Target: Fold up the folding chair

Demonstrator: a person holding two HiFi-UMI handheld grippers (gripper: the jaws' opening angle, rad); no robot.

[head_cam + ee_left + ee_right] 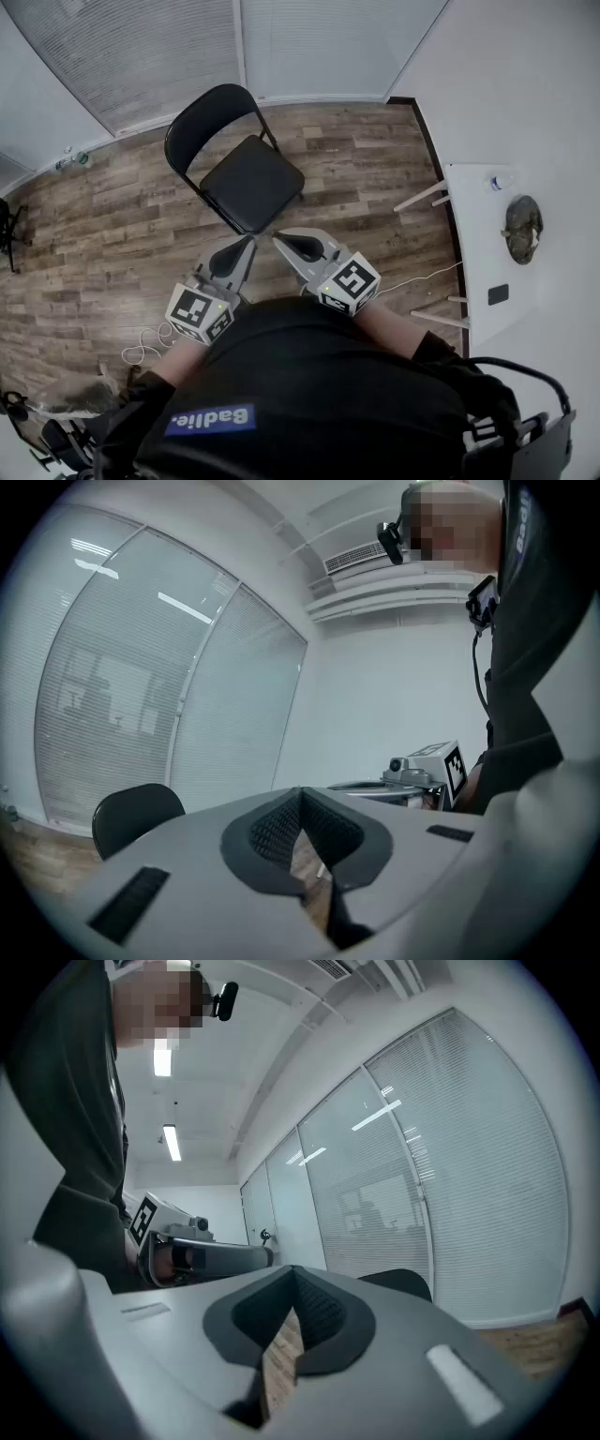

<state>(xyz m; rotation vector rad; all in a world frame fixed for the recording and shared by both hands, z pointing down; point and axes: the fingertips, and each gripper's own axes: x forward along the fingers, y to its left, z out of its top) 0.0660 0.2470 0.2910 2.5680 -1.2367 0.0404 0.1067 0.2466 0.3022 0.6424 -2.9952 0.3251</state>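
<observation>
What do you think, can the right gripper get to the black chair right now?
Probably yes. Only bare wood floor lies between the right gripper and the chair, with nothing blocking. Its jaws are shut, so they must open first.

Black folding chair (242, 161) — unfolded, upright on wood floor.

Wood-plank floor (112, 225) bounded by closed window blinds (141, 56), with a white table (483, 234) at the right edge bearing a camouflage-patterned object (522, 228), a small black rectangle (498, 294) and a small bottle (502, 182), a loose white cable (145, 345) lying at lower left, and ceiling strip lights (171, 1142) overhead.
</observation>
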